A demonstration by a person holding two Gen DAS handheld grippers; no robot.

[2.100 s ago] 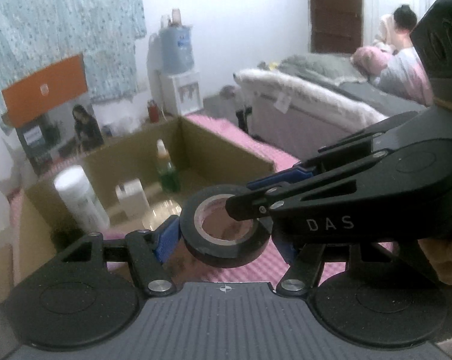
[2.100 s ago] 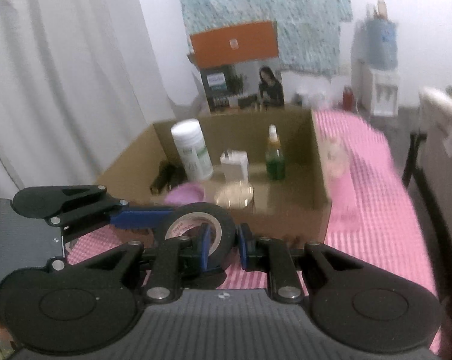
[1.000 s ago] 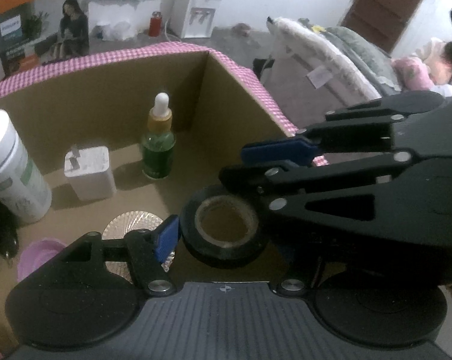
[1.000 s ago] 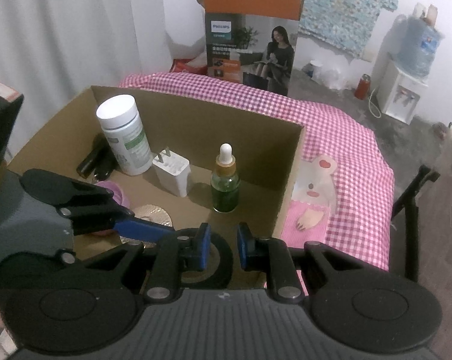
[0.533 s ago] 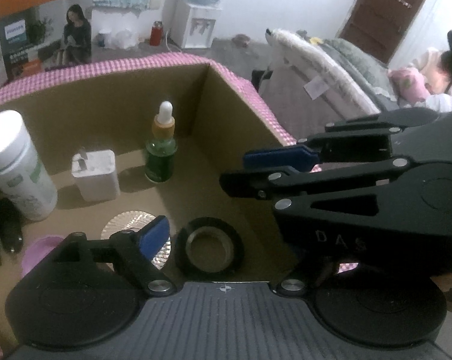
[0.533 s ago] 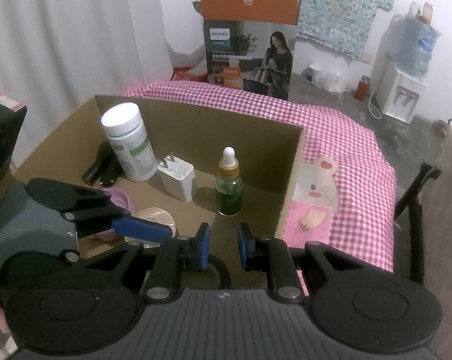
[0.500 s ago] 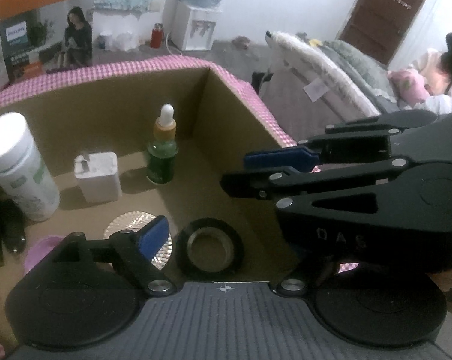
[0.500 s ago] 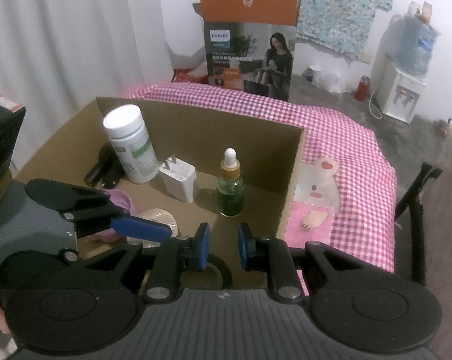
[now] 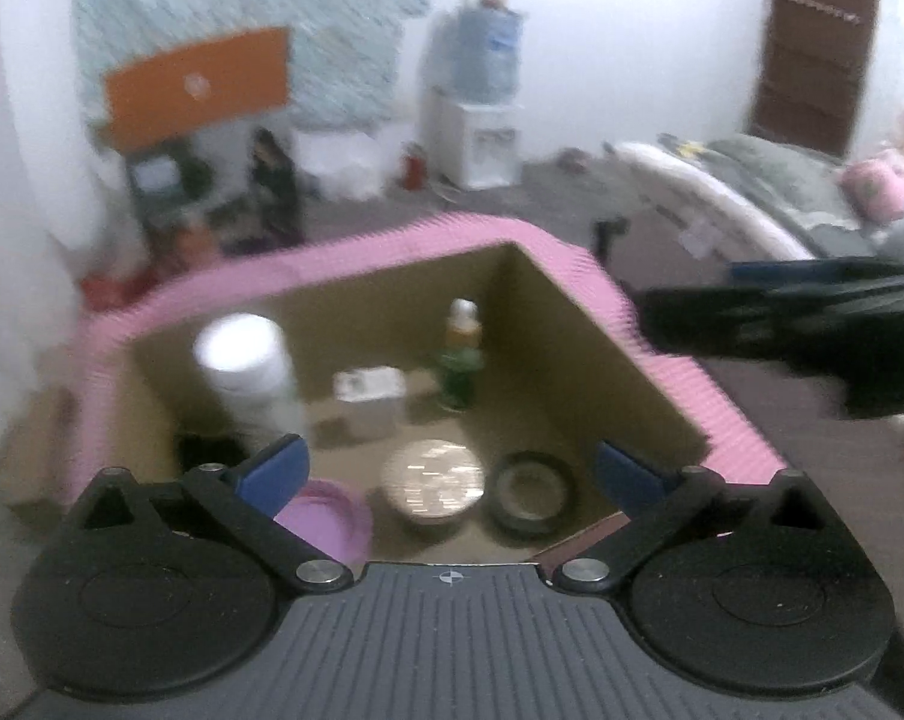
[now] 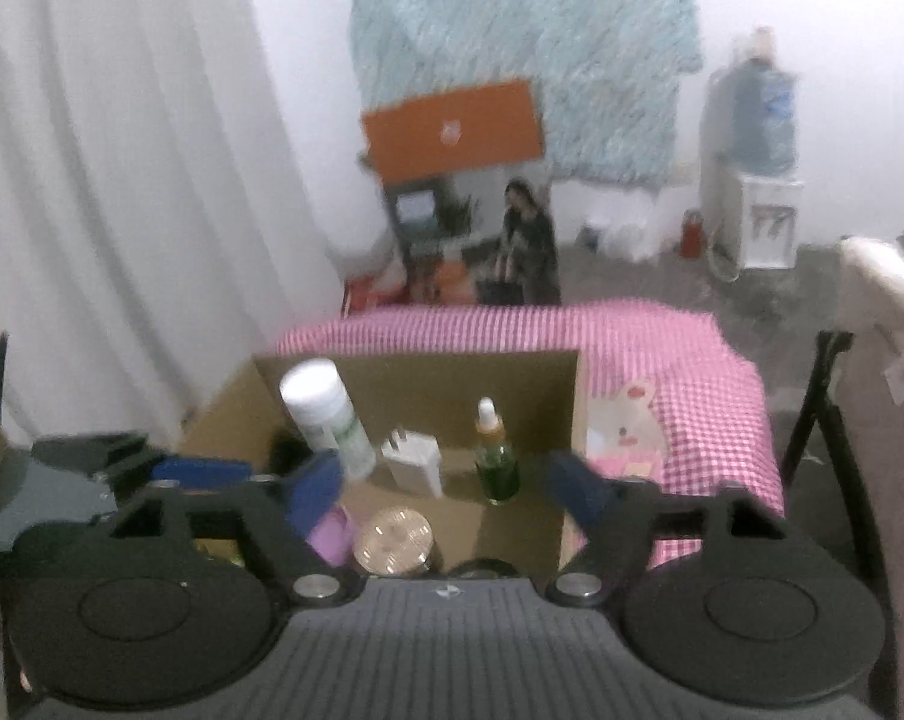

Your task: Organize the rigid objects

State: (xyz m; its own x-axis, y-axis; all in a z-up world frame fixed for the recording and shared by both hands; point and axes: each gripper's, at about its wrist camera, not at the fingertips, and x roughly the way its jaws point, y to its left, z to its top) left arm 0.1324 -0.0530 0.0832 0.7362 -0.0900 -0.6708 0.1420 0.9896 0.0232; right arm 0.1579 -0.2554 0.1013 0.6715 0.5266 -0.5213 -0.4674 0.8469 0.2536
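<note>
Tape roll [image 9: 532,501] lies flat on the cardboard box [image 9: 577,360] floor, near right corner, beside the gold disc [image 9: 434,483]. My left gripper [image 9: 452,468] and right gripper [image 10: 446,489] fingers have just spread wide, holding nothing.

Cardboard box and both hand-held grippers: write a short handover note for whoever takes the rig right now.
Left hand-held gripper: open, jaws have just been opening, nothing between the pads.
Right hand-held gripper: open, jaws have just been opening, nothing held.
Tape roll lies flat on the floor of the cardboard box, beside the shiny disc.
Also in the box: white bottle, charger plug, green dropper bottle, purple lid.
Done: tape is in the box.
Left: no other loose item shows on the checked cloth; both views are blurred, so look again.
</note>
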